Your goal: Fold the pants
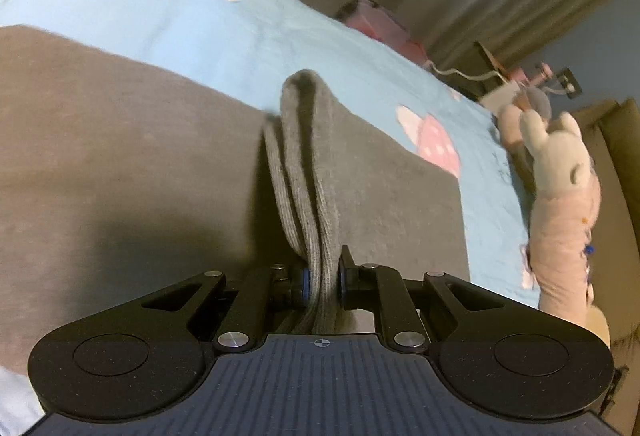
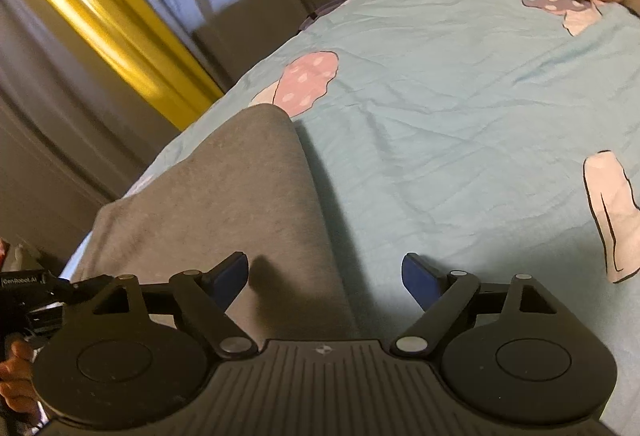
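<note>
Pinching a ribbed cuff of the grey pants (image 1: 160,164), our left gripper (image 1: 322,280) has its jaws clamped on several stacked layers rising straight ahead. Pants lie flat on the blue bedsheet (image 1: 168,20). Our right gripper (image 2: 326,276) hangs with jaws wide apart, over the garment's right edge; cloth runs forward-left from it. We judge the right is free to grab that edge.

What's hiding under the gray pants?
The gray pants lie on a blue mushroom-print sheet, which shows around them. Anything directly beneath is covered.
</note>
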`<state>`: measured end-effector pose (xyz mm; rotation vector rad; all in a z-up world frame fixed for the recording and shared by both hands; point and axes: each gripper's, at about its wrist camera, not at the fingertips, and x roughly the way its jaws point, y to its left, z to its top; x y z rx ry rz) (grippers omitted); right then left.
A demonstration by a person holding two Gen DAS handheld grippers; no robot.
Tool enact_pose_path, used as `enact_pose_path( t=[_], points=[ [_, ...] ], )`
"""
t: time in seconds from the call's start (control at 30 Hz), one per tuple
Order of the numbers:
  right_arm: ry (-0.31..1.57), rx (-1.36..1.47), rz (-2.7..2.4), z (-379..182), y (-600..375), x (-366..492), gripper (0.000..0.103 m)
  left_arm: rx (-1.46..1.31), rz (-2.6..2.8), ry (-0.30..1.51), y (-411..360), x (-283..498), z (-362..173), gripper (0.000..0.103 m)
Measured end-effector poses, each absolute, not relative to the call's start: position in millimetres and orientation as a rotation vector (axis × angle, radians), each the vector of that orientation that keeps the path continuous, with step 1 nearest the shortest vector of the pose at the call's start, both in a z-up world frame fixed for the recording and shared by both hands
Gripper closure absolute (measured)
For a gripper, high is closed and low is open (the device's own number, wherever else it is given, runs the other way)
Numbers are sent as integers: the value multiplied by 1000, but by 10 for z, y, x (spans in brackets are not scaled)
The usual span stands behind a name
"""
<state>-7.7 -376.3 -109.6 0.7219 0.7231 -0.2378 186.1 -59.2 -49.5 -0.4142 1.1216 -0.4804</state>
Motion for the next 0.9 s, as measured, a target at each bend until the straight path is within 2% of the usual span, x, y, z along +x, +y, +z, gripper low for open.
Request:
enact_pose_path(
  t=[0.4,0.47,0.53,0.6,0.73,0.8,0.87,0.9],
  points=[
    [794,620,-236,-1108,-3636,68,16,-356,-367,1093,-145,1924,-617,85],
    [804,604,-238,-1111,-3613,89,14,-374,-354,1108,-98,1918,-638,79],
    [807,597,-237,-1109,-3593,83,14,-386,-352,1101,-16,1884,-640,66],
    [811,596,-239,-1118,-3594,88,12,-377,-361,1108,60,1836,-658,59],
    [821,588,-242,-1121,-3570,109,12,-423,-424,1189,159,1692,-796,54],
    [822,575,-242,-1117,-3553,114,12,-433,-461,1197,155,1616,-847,54],
    [823,558,-246,-1106,-3530,119,11,-393,-455,1159,130,1535,-848,65],
    [823,548,-252,-1099,-3517,117,11,-358,-430,1149,111,1515,-841,80]
  ],
)
